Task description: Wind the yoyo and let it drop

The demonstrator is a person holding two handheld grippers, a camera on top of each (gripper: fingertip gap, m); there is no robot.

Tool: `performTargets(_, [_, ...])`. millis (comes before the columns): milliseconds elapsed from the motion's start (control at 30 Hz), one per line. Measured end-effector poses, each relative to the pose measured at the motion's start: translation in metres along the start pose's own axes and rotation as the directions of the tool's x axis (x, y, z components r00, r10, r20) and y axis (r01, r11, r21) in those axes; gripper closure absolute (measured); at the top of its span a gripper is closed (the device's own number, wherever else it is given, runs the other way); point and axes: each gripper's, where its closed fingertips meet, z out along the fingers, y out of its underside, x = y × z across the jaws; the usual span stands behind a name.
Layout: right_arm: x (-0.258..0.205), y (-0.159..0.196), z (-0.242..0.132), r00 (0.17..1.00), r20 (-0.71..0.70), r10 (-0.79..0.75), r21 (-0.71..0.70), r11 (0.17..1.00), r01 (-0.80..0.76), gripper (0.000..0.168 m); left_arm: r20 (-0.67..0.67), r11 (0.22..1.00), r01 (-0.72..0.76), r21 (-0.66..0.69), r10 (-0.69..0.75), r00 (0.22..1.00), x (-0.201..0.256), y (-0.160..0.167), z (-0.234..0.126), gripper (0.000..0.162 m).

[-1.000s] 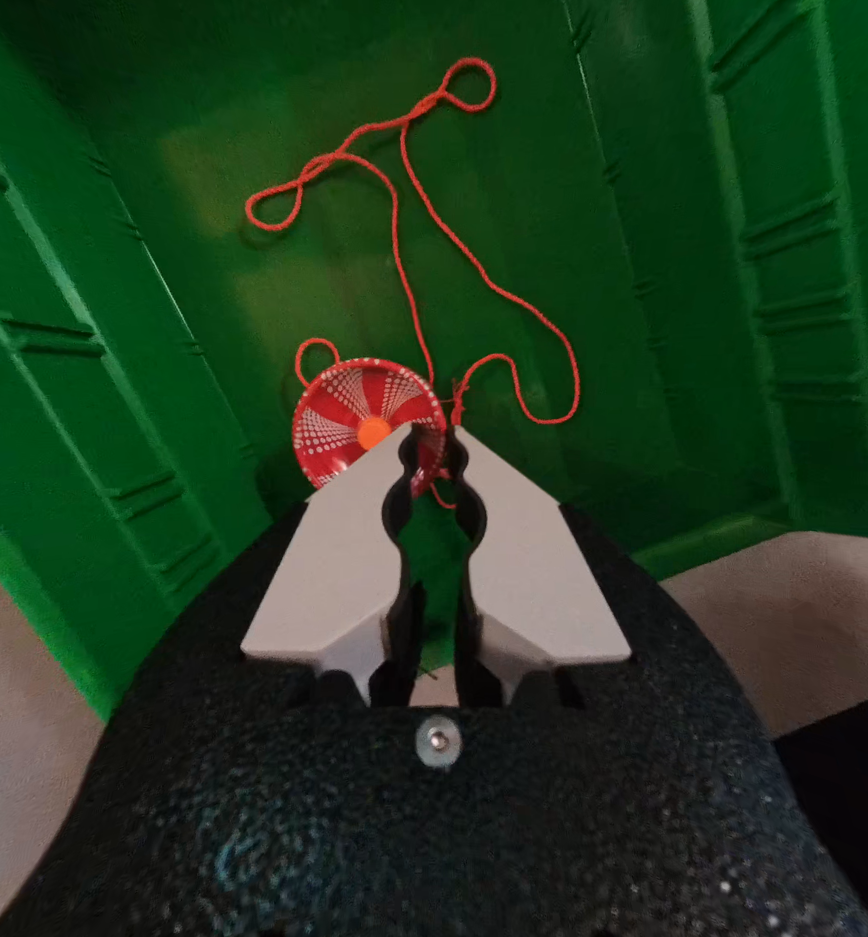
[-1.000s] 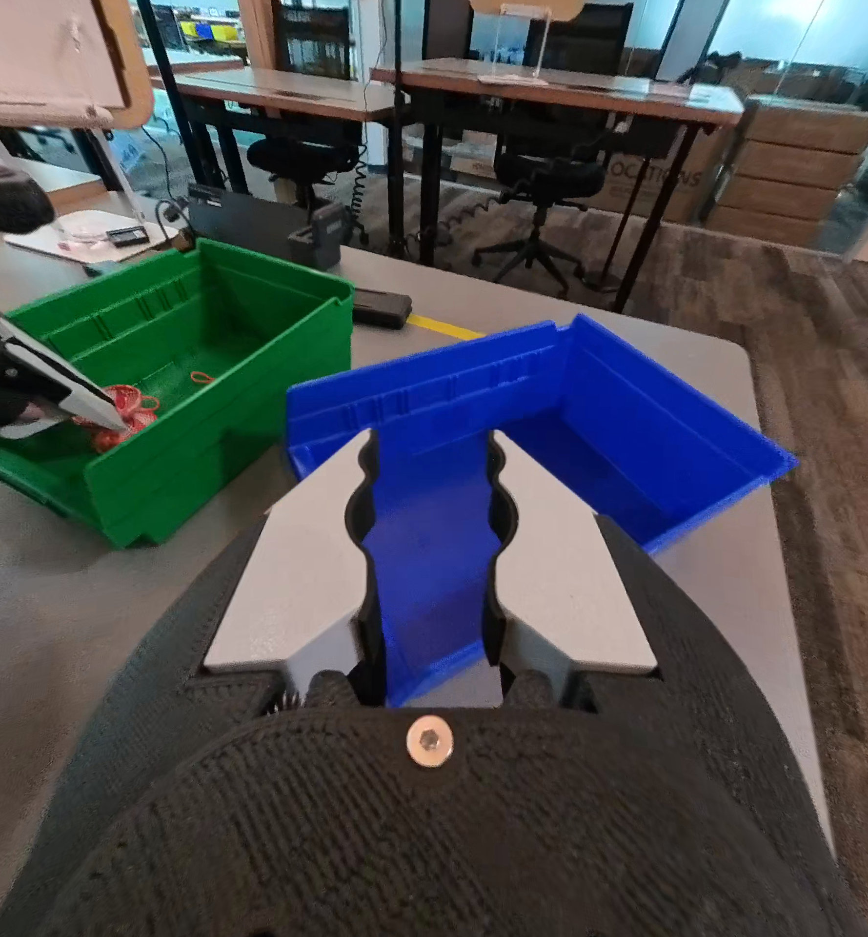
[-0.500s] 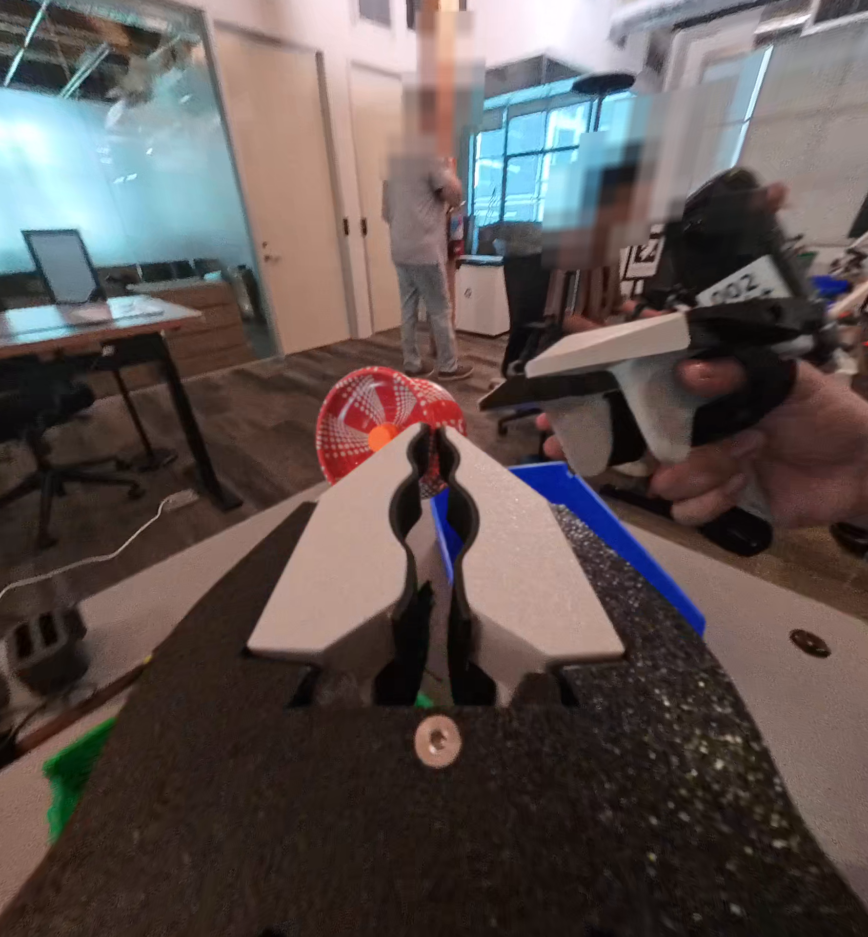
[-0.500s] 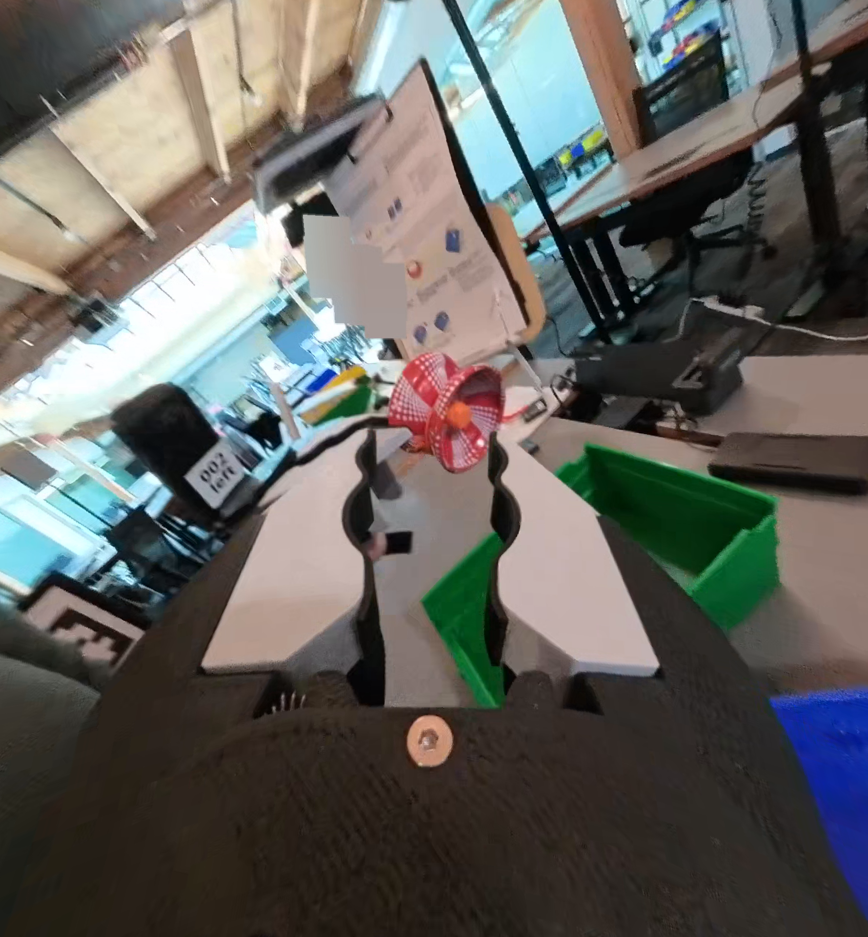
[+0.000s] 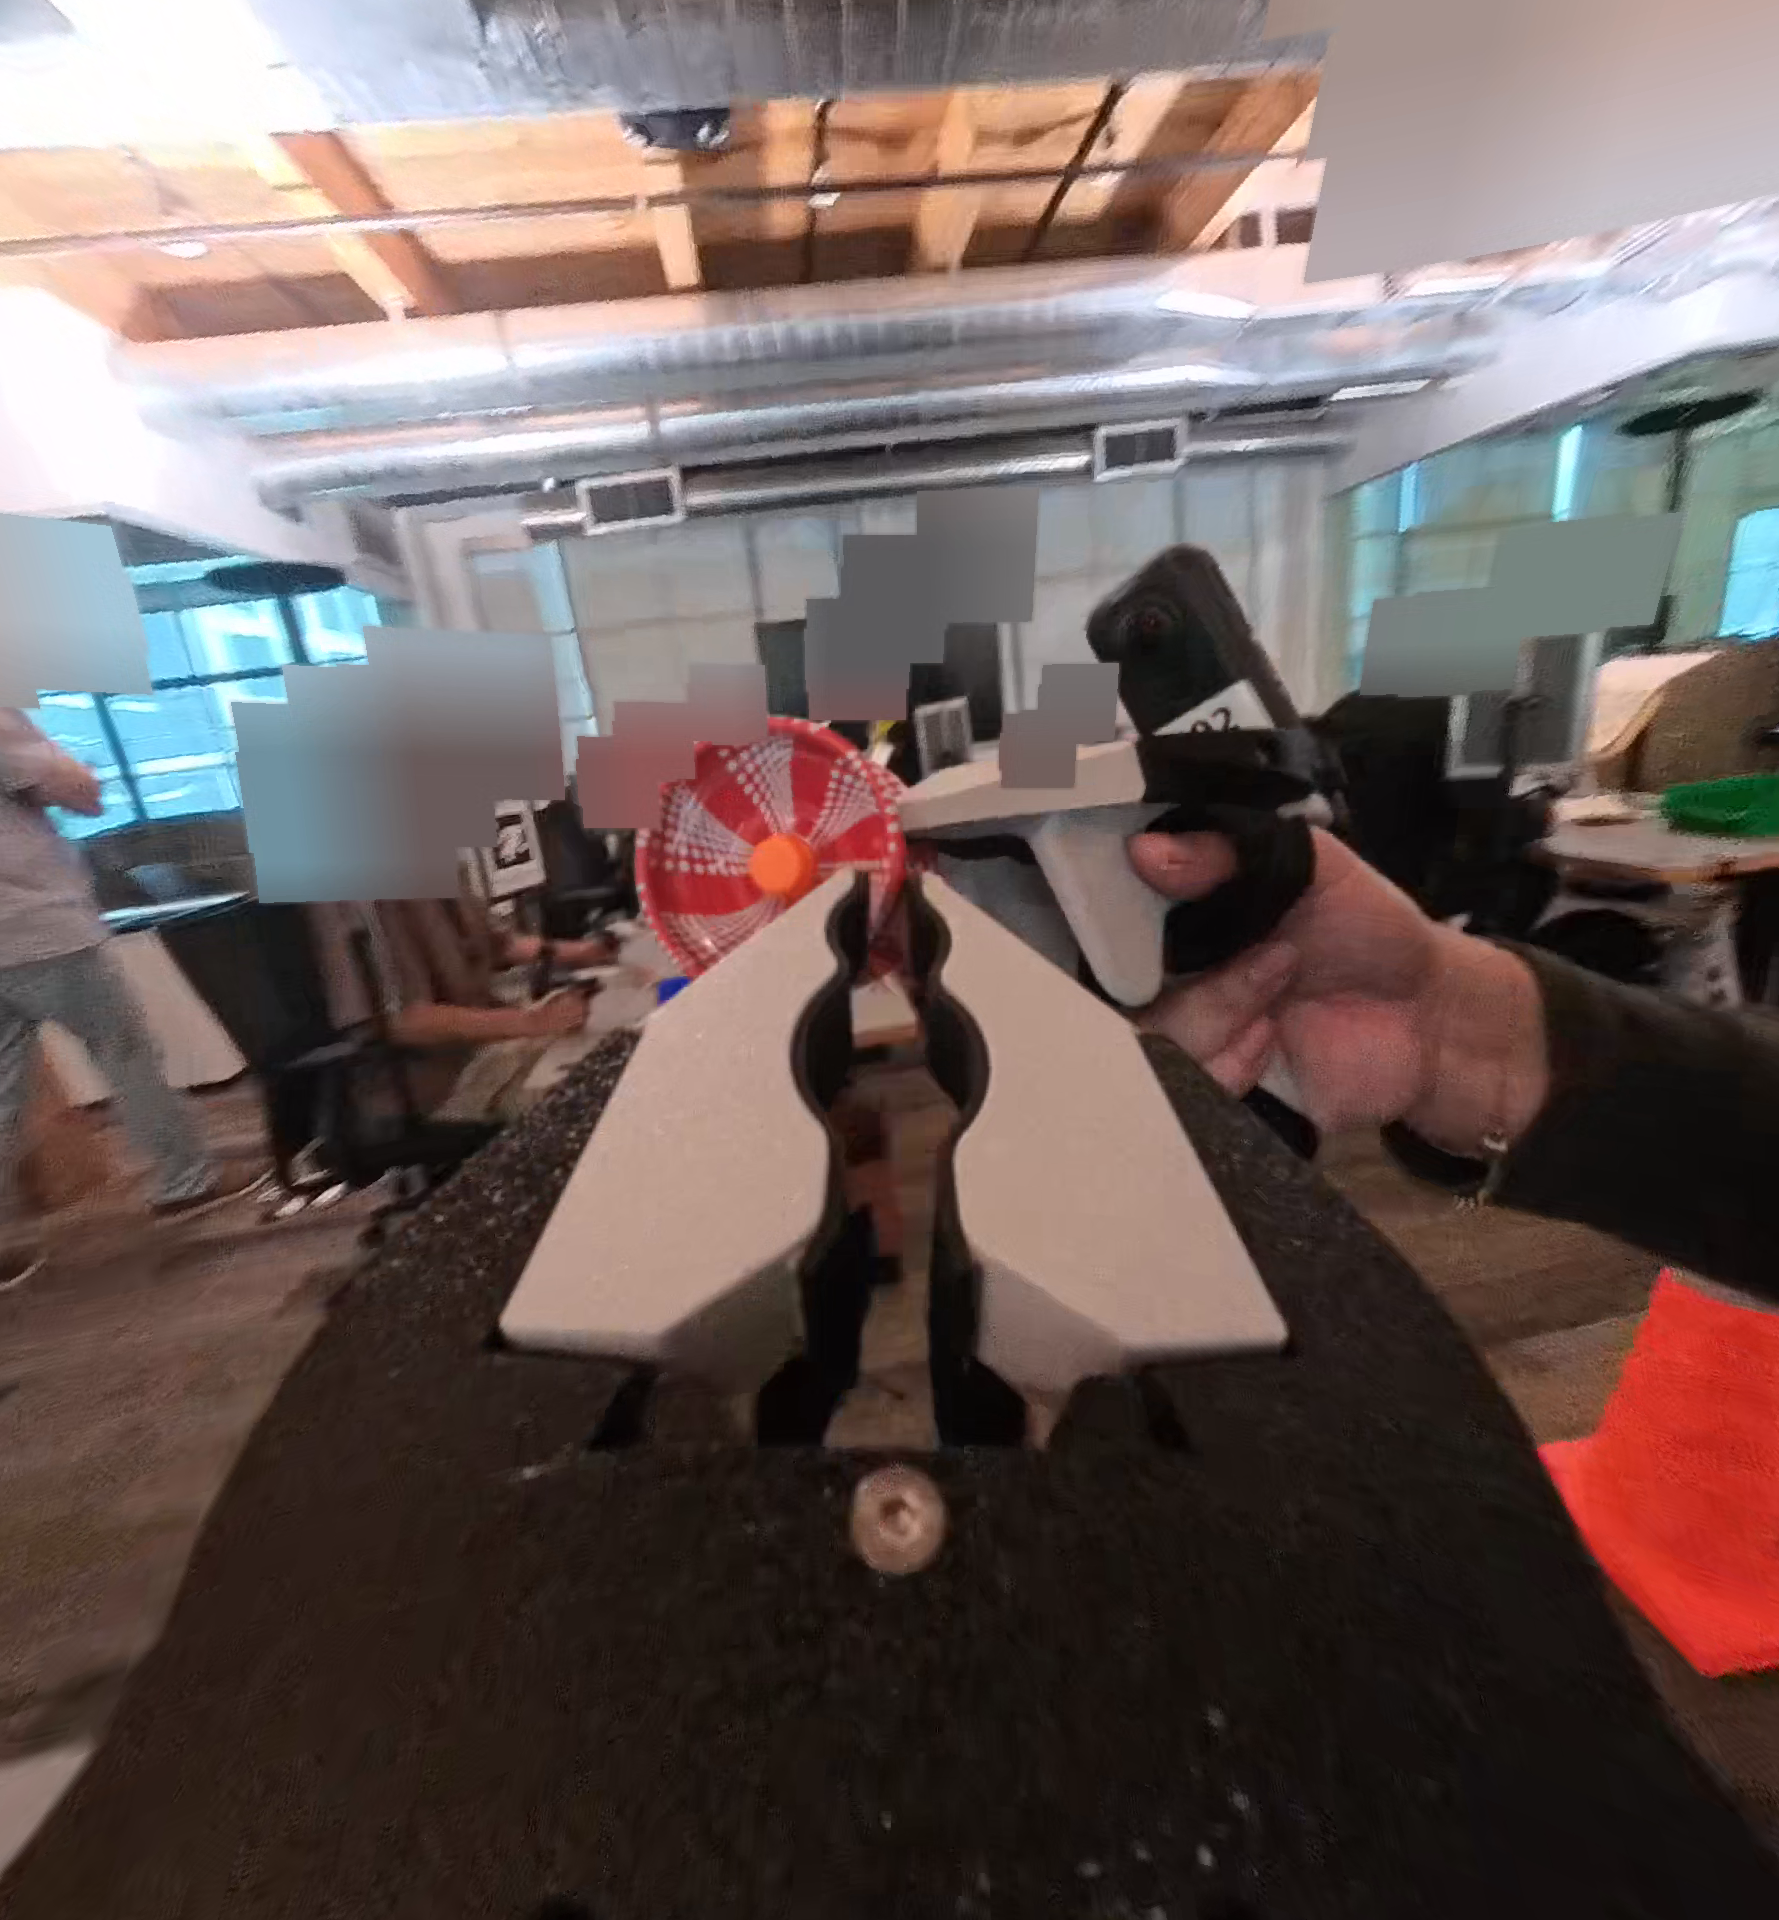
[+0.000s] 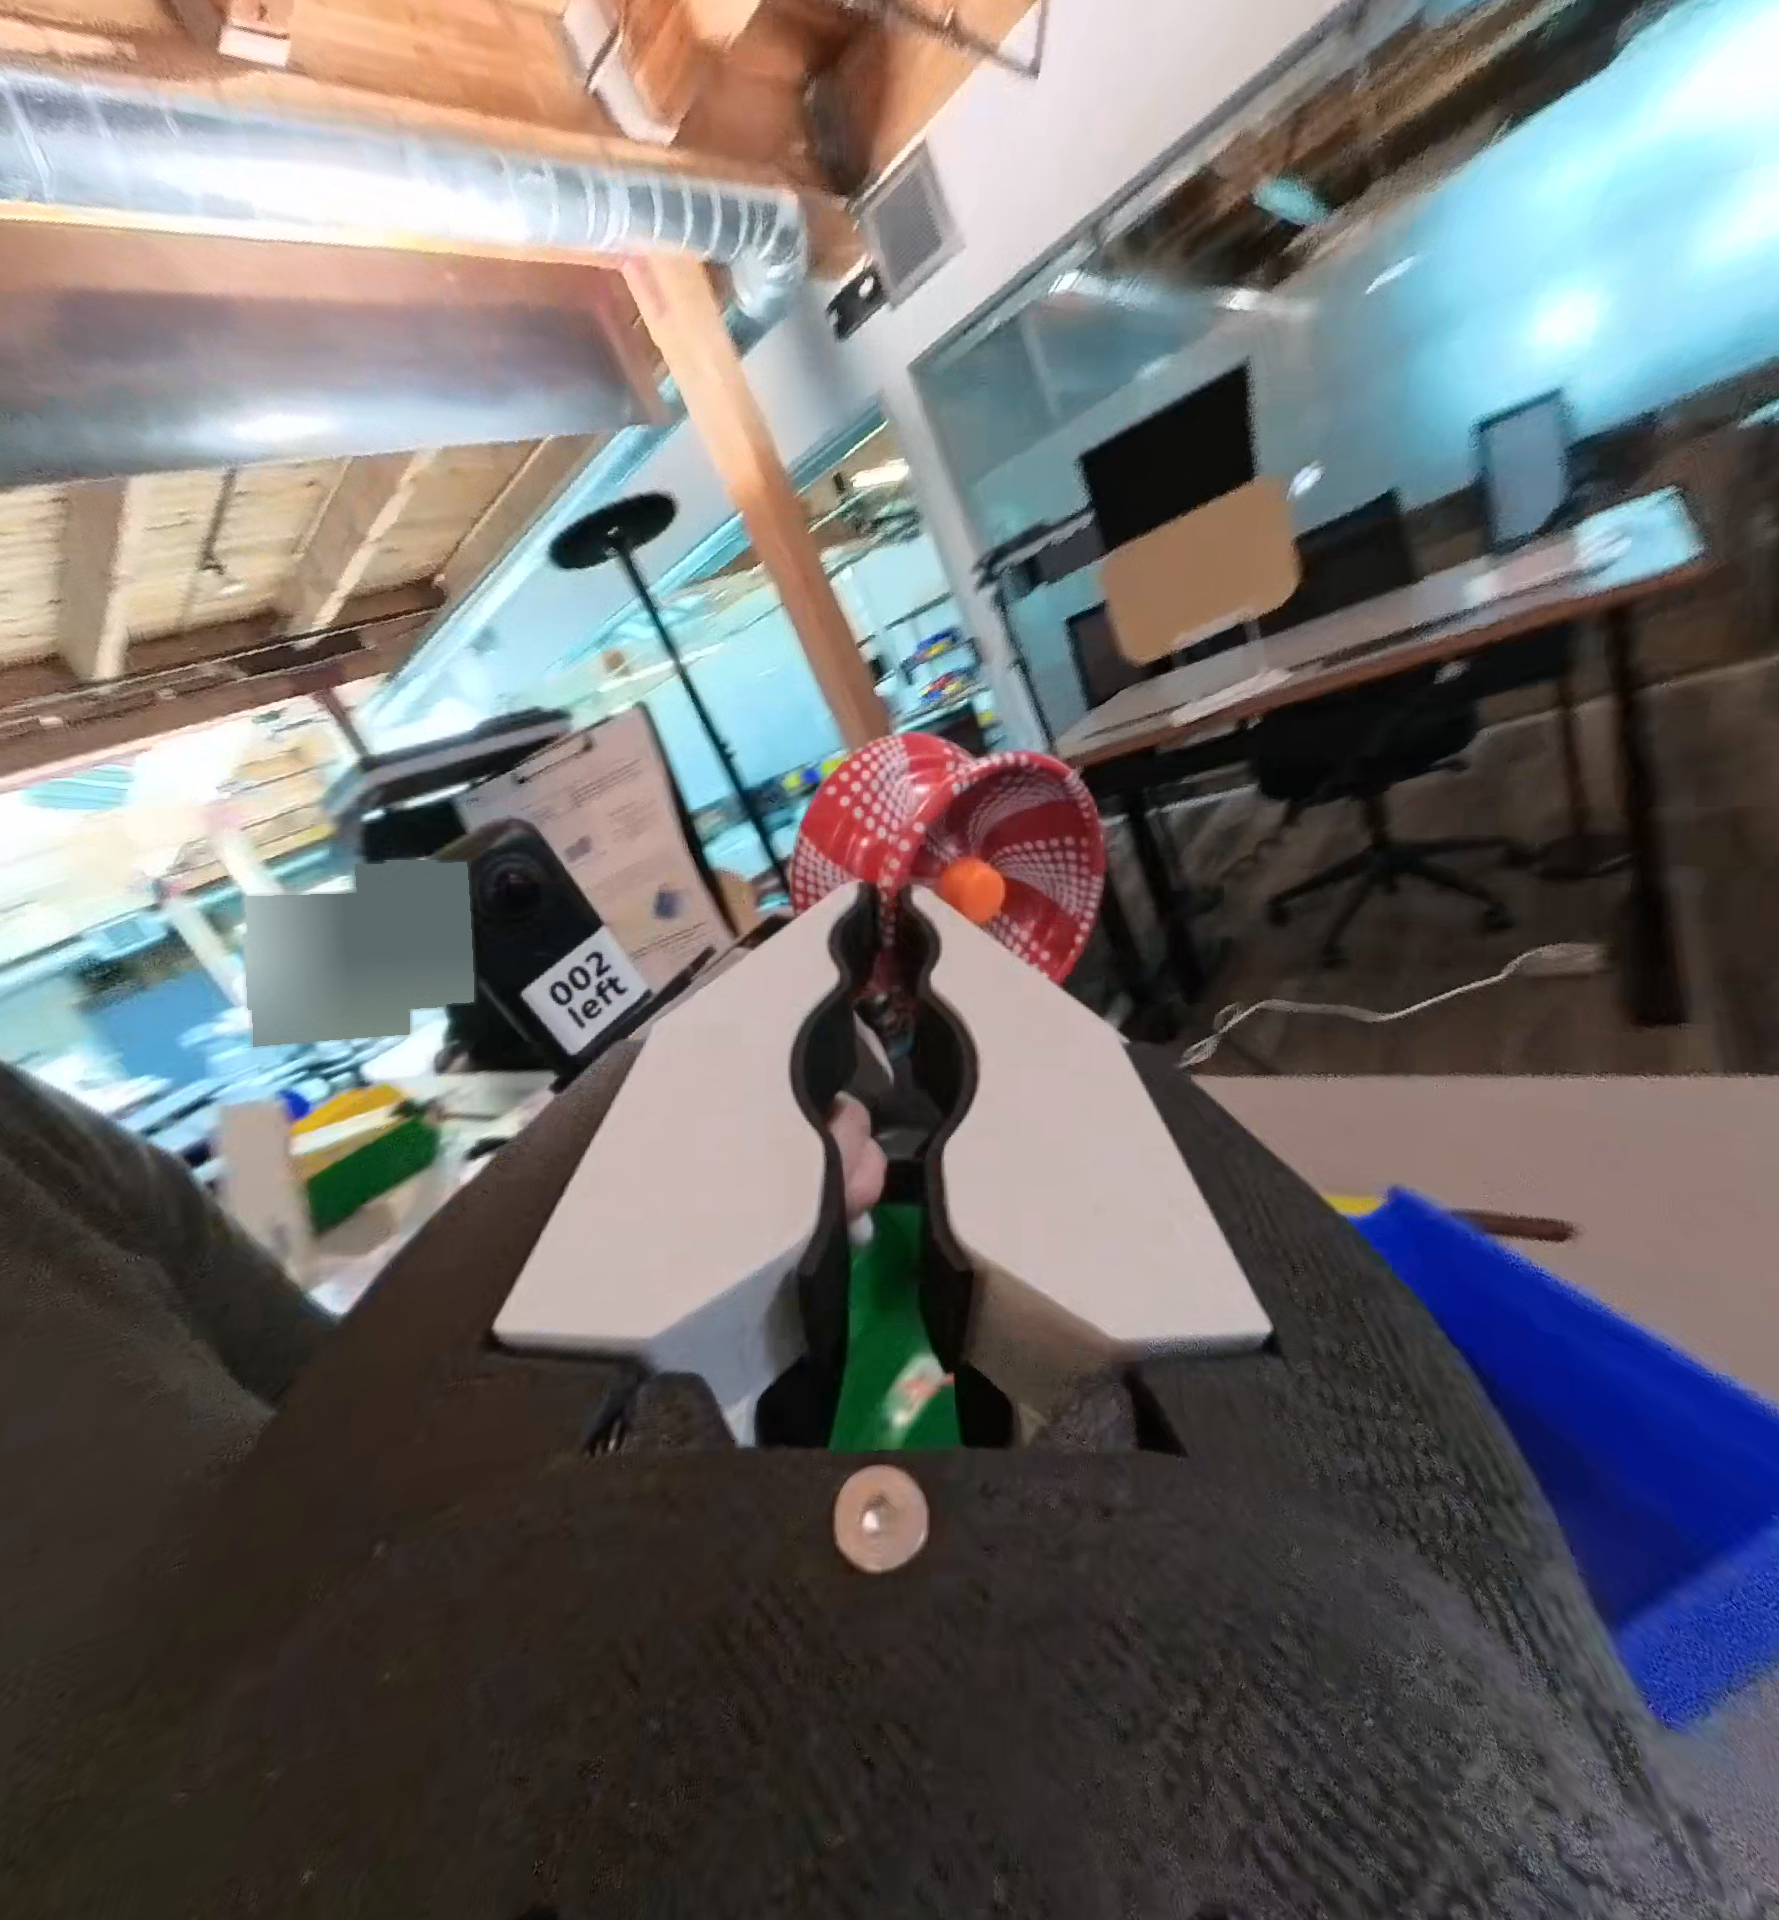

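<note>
**Yoyo pinched from both sides, mid-air**

Open office, wood-beam ceiling, silver ducts, desks behind. Red-and-white yoyo (image 5: pixel 776 847) with orange hub is held up in the air, off any surface. Left gripper (image 5: pixel 883 891) is clenched on the yoyo's rim at its fingertips. Right gripper (image 6: pixel 893 902) comes in from the opposite side, jaws nearly closed, also pinching the yoyo. Blue bin (image 6: pixel 1633 1455) sits low right in right wrist view; green bin (image 6: pixel 890 1340) shows between its fingers.
</note>
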Motion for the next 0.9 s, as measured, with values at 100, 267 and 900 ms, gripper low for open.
performTargets(100, [0.0, -0.078, -0.081, 0.949, -0.236, -0.211, 0.178, 0.95, 0.255, 0.168, -0.078, 0.993, 0.039, 0.11, -0.031, 0.996, 0.018, -0.026, 0.055, 0.119])
performTargets(267, [-0.073, -0.24, -0.288, 0.387, -0.807, -0.446, 0.125, 0.512, 0.85, 0.167, -0.206, 0.985, 0.055, 0.163, -0.021, 0.978, 0.072, -0.03, 0.128, 0.111])
performTargets(900, [-0.029, -0.226, -0.501, 0.438, -0.855, -0.278, 0.088, 0.754, 0.651, 0.167, -0.717, 0.963, 0.217, -0.159, -0.264, 0.645, 0.347, 0.067, 0.416, 0.096])
